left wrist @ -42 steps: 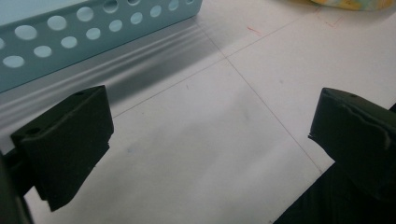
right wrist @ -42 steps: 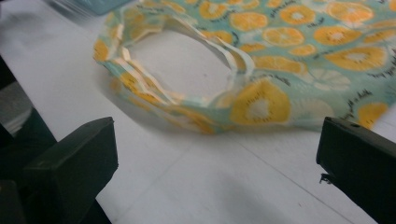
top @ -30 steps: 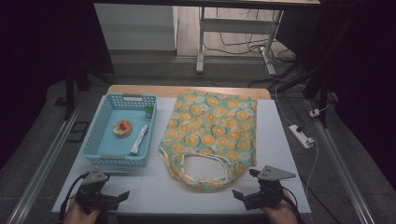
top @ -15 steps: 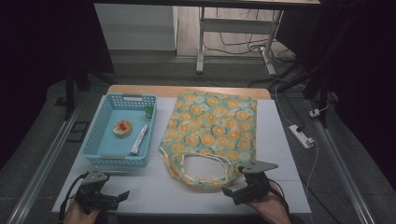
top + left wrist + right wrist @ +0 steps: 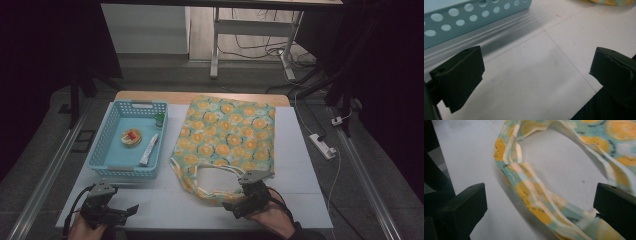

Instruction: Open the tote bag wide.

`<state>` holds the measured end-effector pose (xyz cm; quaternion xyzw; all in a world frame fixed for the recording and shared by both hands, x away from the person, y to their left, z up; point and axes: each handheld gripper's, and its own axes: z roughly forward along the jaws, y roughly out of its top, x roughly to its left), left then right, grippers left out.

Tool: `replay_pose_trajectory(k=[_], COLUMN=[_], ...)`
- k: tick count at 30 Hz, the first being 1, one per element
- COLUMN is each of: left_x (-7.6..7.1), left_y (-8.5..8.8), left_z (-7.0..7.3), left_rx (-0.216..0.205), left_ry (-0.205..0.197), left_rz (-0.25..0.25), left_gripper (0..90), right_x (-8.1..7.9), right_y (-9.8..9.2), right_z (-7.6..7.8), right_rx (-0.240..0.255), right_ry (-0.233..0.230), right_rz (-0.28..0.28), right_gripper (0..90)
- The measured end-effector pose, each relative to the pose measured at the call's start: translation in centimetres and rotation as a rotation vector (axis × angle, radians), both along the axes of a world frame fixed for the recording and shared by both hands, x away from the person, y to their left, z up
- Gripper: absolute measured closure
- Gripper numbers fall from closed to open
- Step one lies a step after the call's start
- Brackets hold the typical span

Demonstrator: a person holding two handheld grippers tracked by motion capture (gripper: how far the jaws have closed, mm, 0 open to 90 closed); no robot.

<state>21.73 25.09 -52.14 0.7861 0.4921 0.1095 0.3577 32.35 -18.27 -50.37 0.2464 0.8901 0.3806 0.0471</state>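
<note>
The fruit-print tote bag (image 5: 227,135) lies flat on the white counter (image 5: 305,165), its body toward the far side and its looped handles (image 5: 210,182) spread toward the person. In the right gripper view the near handle strap (image 5: 531,192), folded and rumpled, runs across the counter between the two black jaws, which stand wide apart on either side of it without pinching it. So the right tool (image 5: 239,206) is released, poised low over the handle loop at the bag's near edge, with the person's hand (image 5: 272,220) behind it.

The left tool (image 5: 124,212) sits at the counter's near left corner, well apart from the bag, its jaws also spread and holding nothing; bare counter shows between them in the left gripper view. Just beyond it stands a light blue perforated basket (image 5: 112,169), to the left of the bag. Inside lie a round item with a red centre (image 5: 131,137), a white tube (image 5: 149,149) and a small green thing (image 5: 159,119).
</note>
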Motion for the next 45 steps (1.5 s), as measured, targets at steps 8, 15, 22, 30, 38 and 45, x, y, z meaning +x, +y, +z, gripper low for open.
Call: replay_pose_trajectory(k=[8, 15, 22, 30, 38, 45], left_x=[0.0, 0.1, 0.1, 0.1, 0.2, 0.3], left_y=[0.0, -0.1, -0.1, -0.2, -0.2, -0.2], left_z=[0.0, 0.0, 0.0, 0.0, -0.1, -0.1], left_rx=[0.001, 0.003, 0.008, 0.010, 0.010, 0.009], left_ry=[0.005, 0.008, 0.008, 0.009, 0.012, 0.015], left_rz=[-0.004, -0.005, -0.008, -0.013, -0.013, -0.014], left_gripper=[0.0, 0.0, 0.0, 0.0, 0.0, 0.0], right_x=[0.3, 0.5, 0.9, 2.7, 5.6, 7.5], right_y=[2.2, 2.6, 2.4, 2.0, 1.4, 1.4], right_z=[-0.8, -0.2, 1.2, 1.8, 2.6, 3.6], right_rx=[-0.036, -0.033, 0.028, 0.029, 0.032, 0.036], right_ry=[0.003, 0.015, 0.025, 0.017, 0.002, -0.033], right_rz=[0.072, 0.139, 0.162, 0.136, 0.086, 0.051], right_gripper=[16.5, 61.1, 89.1, 89.8, 89.9, 90.0])
